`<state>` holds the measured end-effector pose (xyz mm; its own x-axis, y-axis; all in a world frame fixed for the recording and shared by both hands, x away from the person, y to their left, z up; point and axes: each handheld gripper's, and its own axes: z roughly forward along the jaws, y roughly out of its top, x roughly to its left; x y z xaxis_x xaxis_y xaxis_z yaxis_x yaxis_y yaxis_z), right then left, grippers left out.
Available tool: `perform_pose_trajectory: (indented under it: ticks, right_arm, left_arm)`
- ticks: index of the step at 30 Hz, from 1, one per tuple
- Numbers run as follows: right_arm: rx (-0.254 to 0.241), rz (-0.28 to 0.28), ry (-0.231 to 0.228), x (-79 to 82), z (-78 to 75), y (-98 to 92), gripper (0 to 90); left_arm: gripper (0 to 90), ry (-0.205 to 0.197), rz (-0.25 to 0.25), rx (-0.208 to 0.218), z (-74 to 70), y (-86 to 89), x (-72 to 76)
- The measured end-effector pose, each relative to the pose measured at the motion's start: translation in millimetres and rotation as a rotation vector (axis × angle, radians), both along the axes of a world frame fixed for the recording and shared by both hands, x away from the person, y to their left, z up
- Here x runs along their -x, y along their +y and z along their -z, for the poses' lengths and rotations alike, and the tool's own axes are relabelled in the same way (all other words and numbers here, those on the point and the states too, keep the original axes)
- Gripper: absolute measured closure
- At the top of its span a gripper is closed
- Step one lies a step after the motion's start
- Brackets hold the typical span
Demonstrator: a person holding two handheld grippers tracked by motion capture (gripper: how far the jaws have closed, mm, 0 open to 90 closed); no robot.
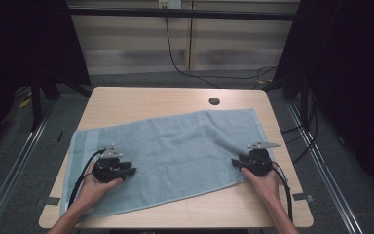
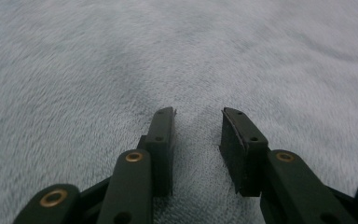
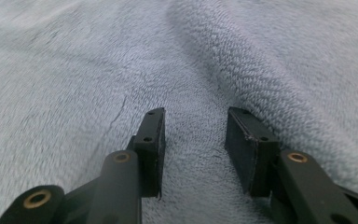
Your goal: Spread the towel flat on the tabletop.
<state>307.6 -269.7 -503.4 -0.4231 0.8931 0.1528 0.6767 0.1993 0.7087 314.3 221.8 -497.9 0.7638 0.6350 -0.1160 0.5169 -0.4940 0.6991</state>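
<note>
Forearms, two: enter from the near edge of the high view, one on each side, each hand wrapped round a black gripper.

Left gripper (image 1: 129,171): held low over the near left part of the towel, jaws pointing right toward the middle. Grey three-cornered plate on top, black cable trailing back along the forearm. In the left gripper view its jaws stand partly apart with only towel pile showing in the gap; nothing is pinched between them.

Right gripper (image 1: 234,162): held low over the right end of the towel, jaws pointing left toward the middle. Grey plate on top, cable running back past the wrist. In the right gripper view its jaws stand moderately apart over the cloth, gripping nothing; a raised fold of towel (image 3: 261,74) runs just beside the right-hand jaw.

Towel (image 1: 175,146): pale blue terry, spread nearly flat across the middle of the table, long side running left to right, slightly skewed, with soft creases toward the right end.

Table (image 1: 141,100): light wood top, bare along the far edge. Round dark hole (image 1: 214,101) near the far right, well apart from the towel's far edge.
</note>
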Motion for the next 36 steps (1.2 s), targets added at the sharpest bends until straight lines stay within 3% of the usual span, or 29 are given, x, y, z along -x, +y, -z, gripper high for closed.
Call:
perform_pose_trajectory:
  ticks: [8, 13, 17, 20, 22, 25, 28, 31, 32, 33, 36]
  right_arm:
    - [-0.027, 0.014, -0.008, -38.2, 2.9, 7.0, 54.6]
    - [-0.005, 0.019, -0.014, -57.0, 3.1, 11.9, 51.9]
    - [-0.038, 0.044, -0.028, -71.0, 6.0, 12.6, 48.2]
    - [-0.059, 0.056, -0.019, -73.5, 2.6, 15.4, 41.9]
    - [-0.079, 0.004, -0.035, -65.3, -3.4, 25.2, 41.7]
    - [-0.115, -0.120, -0.019, -43.3, -12.0, 50.3, 40.1]
    - [-0.134, -0.229, 0.002, -16.3, -11.7, 83.1, 41.2]
    - [-0.161, -0.346, 0.032, 4.2, -7.9, 117.3, 40.8]
    - [-0.161, -0.346, 0.032, 4.2, -7.9, 117.3, 40.8]
    - [-0.172, -0.407, 0.034, 13.9, -8.1, 138.2, 39.8]
    - [-0.229, -0.483, 0.030, 20.5, -9.9, 161.6, 38.2]
  left_arm:
    - [59.2, 0.015, 0.033, 0.010, -1.1, -7.9, 26.8]
    - [58.2, 0.064, 0.019, 0.043, -1.2, -15.9, 13.0]
    - [58.1, 0.047, 0.025, 0.028, -1.0, -30.6, 4.0]
    - [58.3, 0.074, 0.008, 0.058, -0.2, -38.8, -5.8]
    - [58.3, 0.069, 0.006, 0.053, -0.3, -45.8, -7.3]
    - [58.2, 0.065, 0.012, 0.047, -0.3, -51.0, -8.0]
    - [58.3, 0.073, 0.009, 0.063, 0.3, -59.1, -7.4]
    - [58.2, 0.060, 0.010, 0.047, -0.1, -64.3, -5.7]
    - [58.2, 0.060, 0.010, 0.047, -0.1, -64.3, -5.7]
    - [58.2, 0.055, 0.012, 0.048, 0.3, -65.8, -5.8]
    - [58.3, 0.057, 0.009, 0.069, 1.8, -66.5, -8.5]
